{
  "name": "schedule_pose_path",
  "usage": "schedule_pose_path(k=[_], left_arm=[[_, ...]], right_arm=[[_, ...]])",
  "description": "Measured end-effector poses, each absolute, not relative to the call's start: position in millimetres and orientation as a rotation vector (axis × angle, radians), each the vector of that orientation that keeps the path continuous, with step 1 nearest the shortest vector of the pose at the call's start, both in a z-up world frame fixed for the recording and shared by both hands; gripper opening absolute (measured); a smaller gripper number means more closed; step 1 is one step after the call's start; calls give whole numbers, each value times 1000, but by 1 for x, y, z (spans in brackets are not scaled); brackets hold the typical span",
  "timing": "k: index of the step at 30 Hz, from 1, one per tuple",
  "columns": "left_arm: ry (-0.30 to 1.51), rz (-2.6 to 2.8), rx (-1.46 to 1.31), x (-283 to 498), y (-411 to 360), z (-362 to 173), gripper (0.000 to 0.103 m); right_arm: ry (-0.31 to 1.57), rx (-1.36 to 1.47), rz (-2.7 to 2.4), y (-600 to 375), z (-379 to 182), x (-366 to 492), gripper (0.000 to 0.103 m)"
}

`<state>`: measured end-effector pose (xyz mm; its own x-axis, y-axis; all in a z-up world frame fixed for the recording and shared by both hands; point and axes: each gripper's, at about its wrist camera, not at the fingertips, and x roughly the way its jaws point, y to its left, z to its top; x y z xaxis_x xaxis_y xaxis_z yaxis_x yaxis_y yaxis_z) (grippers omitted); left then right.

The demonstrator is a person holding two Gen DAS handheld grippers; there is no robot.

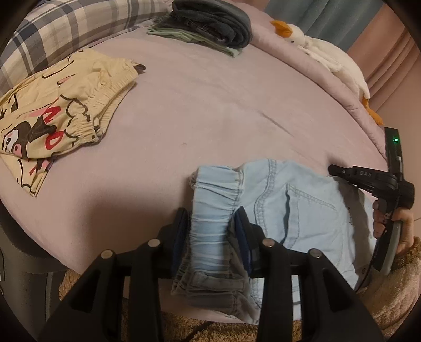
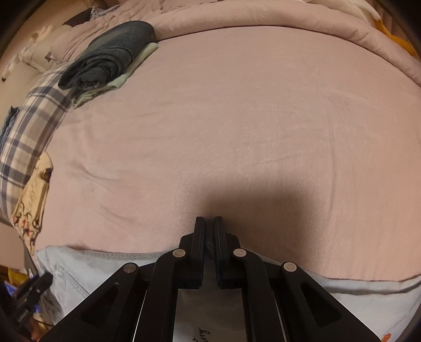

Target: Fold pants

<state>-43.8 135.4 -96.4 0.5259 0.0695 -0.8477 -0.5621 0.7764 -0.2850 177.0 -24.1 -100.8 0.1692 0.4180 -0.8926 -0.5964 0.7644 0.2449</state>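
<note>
Light blue denim pants (image 1: 294, 205) lie across the near edge of the pink bed (image 1: 200, 105), back pocket up. My left gripper (image 1: 211, 226) is shut on their gathered elastic waistband, which fills the gap between the two pads; a greyer fold hangs below the fingers. My right gripper (image 1: 332, 168) reaches in from the right onto the pants' far edge, held by a person's hand (image 1: 402, 229). In the right wrist view that gripper (image 2: 209, 219) is shut, with a thin dark strip of the pants (image 2: 105, 265) pinched between its pads, its tips over the sheet (image 2: 236, 118).
Yellow cartoon-print pants (image 1: 52, 118) lie at the left. A stack of folded dark clothes (image 1: 210, 23) sits at the back, beside a plaid pillow (image 1: 65, 23). A white plush goose (image 1: 329, 55) lies along the right rim. A fuzzy brown sleeve (image 1: 394, 284) is near the bed's edge.
</note>
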Motion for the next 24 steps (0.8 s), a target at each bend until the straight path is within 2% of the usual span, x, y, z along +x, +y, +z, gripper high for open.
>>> schedule_pose_path(k=[24], left_arm=[[941,444,-578,-47,132,-101,48]], right_arm=[[1184,-171,711,-28,-100,176,3]])
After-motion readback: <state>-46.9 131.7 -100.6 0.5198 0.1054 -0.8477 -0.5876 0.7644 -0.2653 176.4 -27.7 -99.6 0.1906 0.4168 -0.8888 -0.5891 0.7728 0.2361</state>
